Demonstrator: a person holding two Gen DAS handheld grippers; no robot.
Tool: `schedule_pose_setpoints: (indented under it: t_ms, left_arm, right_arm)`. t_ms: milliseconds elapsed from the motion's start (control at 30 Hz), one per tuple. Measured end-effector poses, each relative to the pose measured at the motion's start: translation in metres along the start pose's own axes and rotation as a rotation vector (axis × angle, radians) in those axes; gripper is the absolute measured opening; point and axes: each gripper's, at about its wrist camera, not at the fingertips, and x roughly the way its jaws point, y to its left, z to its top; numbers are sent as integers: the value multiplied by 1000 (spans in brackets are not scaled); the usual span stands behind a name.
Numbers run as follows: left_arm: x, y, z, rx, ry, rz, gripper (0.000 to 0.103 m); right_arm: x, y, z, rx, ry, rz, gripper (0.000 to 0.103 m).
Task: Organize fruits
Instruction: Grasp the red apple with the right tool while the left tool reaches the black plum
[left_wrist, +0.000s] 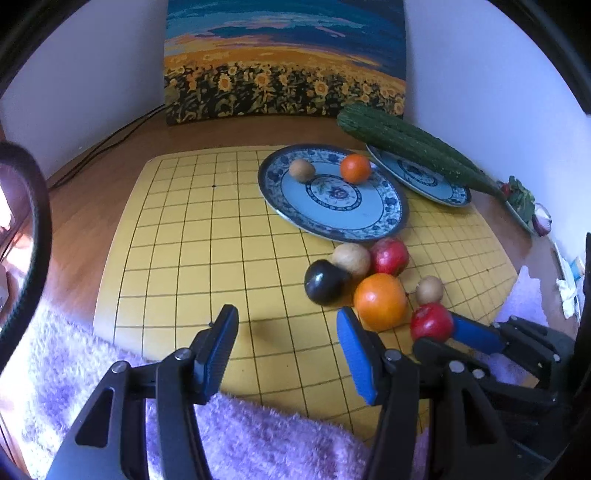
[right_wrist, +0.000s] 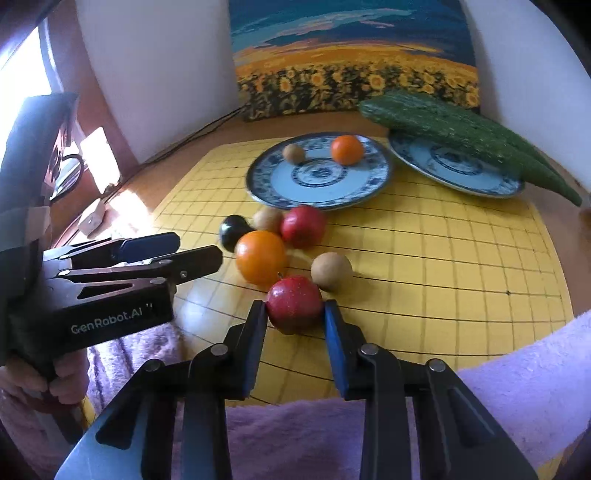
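Note:
Loose fruits lie on a yellow grid board (left_wrist: 192, 236): a large orange (right_wrist: 261, 256), a dark plum (right_wrist: 232, 232), two tan round fruits (right_wrist: 331, 271), a red apple (right_wrist: 303, 226) and a nearer red apple (right_wrist: 294, 304). My right gripper (right_wrist: 295, 314) is shut on the nearer red apple, which also shows in the left wrist view (left_wrist: 431, 322). My left gripper (left_wrist: 286, 332) is open and empty, left of the large orange (left_wrist: 380, 302). A blue-patterned plate (left_wrist: 369, 218) holds a small orange (left_wrist: 355, 168) and a tan fruit (left_wrist: 301, 170).
A second patterned plate (right_wrist: 480, 181) at the back right carries long green cucumbers (right_wrist: 472, 136). A sunflower painting (left_wrist: 284, 62) leans on the wall. Purple fluffy cloth (left_wrist: 258, 435) covers the near edge. A cable (left_wrist: 110, 142) runs at the back left.

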Motion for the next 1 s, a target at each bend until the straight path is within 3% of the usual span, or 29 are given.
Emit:
schedule_pose_setpoints:
  t_ms: [533,800,1000]
  left_arm:
    - [15,-17,4,77,-17,-10,57]
    - [16,-18,4,80,-33,-42,31]
    - [13,-14,3,37,-35,-61,28]
  right_arm:
    - [-4,-14,-5,30,-23,21,32]
    - [-3,-12,-6,15,-30,18,33]
    - [-3,-12,-6,23,-32,24,33]
